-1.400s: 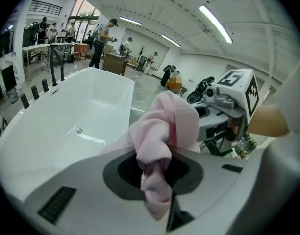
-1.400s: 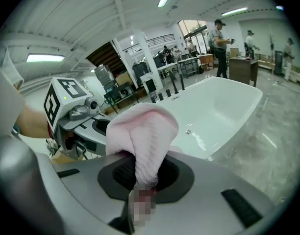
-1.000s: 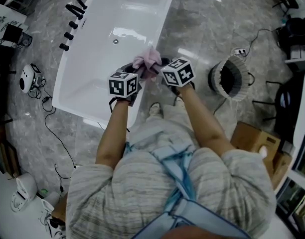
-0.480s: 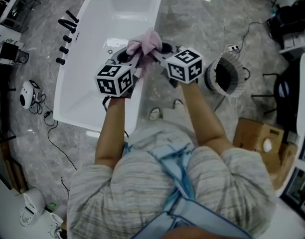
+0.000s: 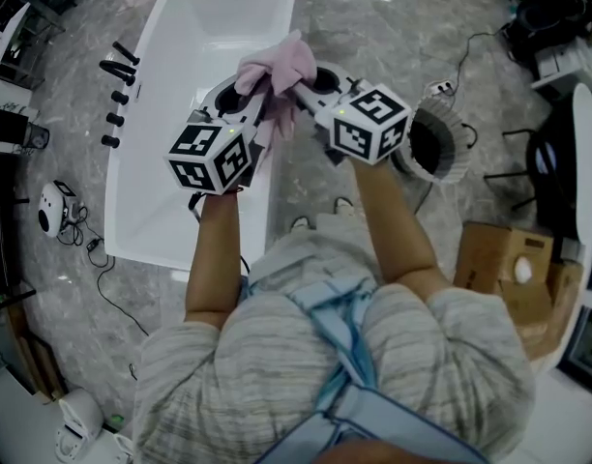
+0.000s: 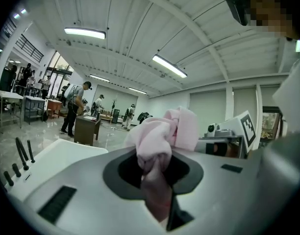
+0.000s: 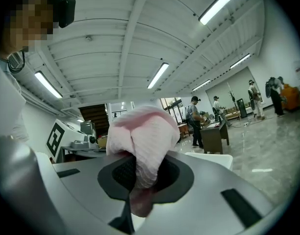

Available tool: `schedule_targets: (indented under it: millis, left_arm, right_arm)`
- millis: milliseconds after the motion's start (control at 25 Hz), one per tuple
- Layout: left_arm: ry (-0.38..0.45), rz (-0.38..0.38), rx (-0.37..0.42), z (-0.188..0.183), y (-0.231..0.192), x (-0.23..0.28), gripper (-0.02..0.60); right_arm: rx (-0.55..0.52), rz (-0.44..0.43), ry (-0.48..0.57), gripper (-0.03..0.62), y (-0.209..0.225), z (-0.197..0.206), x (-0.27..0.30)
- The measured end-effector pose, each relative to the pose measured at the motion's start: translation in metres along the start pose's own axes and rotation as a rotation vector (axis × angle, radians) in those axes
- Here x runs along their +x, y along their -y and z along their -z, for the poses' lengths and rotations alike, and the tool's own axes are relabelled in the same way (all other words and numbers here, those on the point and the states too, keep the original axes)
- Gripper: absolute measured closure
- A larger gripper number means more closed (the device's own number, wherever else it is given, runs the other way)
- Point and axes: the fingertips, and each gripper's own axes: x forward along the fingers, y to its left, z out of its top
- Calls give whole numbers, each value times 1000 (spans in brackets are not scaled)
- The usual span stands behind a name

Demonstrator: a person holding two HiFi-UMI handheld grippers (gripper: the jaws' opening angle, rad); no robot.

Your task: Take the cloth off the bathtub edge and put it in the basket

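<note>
A pink cloth hangs bunched between my two grippers, lifted above the white bathtub. My left gripper is shut on the cloth, which bulges out of its jaws. My right gripper is shut on the same cloth from the other side. Both point about level, and their marker cubes face the head camera. The basket, round with a dark inside, stands on the floor to the right of the right gripper.
Black tap fittings sit on the tub's left rim. A cardboard box lies at the right, cables and a small white device on the left floor. People stand at desks far across the hall.
Both grippers have risen together with the pink cloth, up off the tub edge. The cloth now hangs in the air between them.
</note>
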Motion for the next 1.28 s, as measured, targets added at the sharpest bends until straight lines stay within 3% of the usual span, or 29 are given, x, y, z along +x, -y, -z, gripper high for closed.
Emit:
schedule_targets:
  millis: [600,1280]
  left_arm:
    - [19,119,28,-22,30,57,499]
    - [63,183,45,-56,123,164,499]
  right_arm:
    - [10,115,65,542,52,-25,-34]
    - [-15,131,141,542,149,-75,-130]
